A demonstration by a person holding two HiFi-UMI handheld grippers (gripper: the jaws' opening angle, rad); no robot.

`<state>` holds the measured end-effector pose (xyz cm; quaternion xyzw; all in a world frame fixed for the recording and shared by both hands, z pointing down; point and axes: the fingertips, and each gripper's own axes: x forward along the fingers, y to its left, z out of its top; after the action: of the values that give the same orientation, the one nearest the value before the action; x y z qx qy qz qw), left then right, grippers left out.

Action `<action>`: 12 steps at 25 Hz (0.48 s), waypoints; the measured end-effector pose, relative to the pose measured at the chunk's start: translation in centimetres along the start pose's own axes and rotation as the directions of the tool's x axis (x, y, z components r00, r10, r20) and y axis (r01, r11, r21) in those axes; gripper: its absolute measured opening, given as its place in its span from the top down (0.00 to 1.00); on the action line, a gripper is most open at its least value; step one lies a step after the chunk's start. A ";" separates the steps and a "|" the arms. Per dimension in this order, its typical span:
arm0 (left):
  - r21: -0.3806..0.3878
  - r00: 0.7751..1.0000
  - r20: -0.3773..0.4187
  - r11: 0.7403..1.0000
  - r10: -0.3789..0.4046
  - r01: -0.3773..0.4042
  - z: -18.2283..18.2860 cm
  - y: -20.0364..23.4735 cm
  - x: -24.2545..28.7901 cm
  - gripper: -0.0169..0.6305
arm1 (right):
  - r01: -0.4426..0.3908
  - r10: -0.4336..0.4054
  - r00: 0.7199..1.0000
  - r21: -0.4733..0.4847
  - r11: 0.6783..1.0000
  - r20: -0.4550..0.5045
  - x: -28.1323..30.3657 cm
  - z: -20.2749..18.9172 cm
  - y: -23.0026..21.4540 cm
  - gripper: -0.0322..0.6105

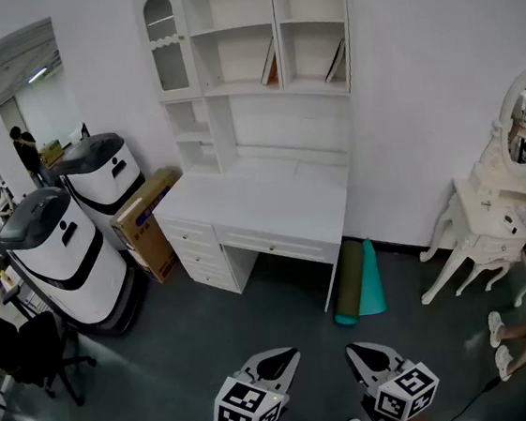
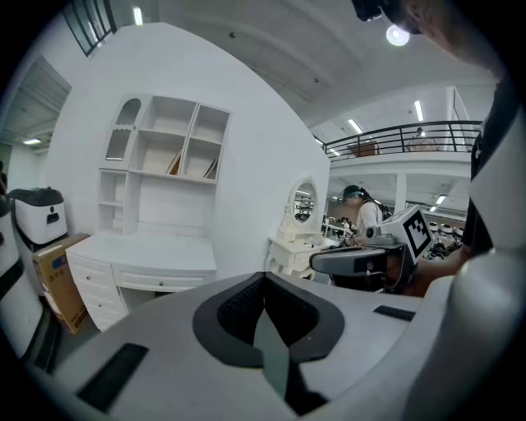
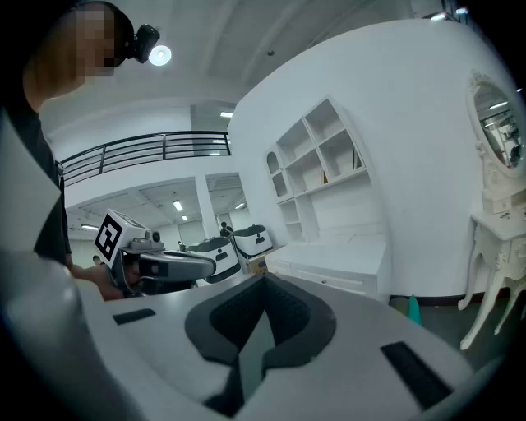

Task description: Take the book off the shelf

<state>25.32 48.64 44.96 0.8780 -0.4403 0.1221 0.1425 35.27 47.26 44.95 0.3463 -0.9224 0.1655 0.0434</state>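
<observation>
Two books lean in the upper compartments of a white shelf unit (image 1: 244, 29) that stands on a white desk: one book (image 1: 269, 64) in the middle compartment, another book (image 1: 336, 62) in the right one. The same books show small in the left gripper view as the left book (image 2: 175, 164) and the right book (image 2: 211, 168). One book (image 3: 357, 156) shows in the right gripper view. My left gripper (image 1: 282, 356) and right gripper (image 1: 358, 351) are held low, far from the desk. Both are shut with nothing between their jaws. The left gripper (image 2: 267, 325) and right gripper (image 3: 256, 341) point toward the shelf.
The white desk (image 1: 262, 205) has drawers on its left side. Two white machines with black tops (image 1: 69, 250) and a cardboard box (image 1: 146, 223) stand to its left. Rolled mats (image 1: 358, 284) lie by its right leg. A white vanity with a mirror (image 1: 511, 191) is at the right, and an office chair (image 1: 29, 354) at the left.
</observation>
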 end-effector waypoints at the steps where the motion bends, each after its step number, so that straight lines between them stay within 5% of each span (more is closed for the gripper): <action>1: 0.000 1.000 0.001 1.000 -0.001 0.001 0.1 0.1 0.0 0.96 | 0.000 0.000 1.000 -0.001 1.000 0.000 0.1 0.0 0.0 0.91; 12: -0.005 1.000 0.007 1.000 -0.001 0.001 0.0 0.6 -0.5 0.96 | -0.003 0.003 1.000 0.005 1.000 0.002 0.5 -0.3 0.7 0.91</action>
<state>24.54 48.72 44.87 0.8784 -0.4406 0.1177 0.1432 34.42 47.51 45.18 0.3452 -0.9225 0.1677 0.0412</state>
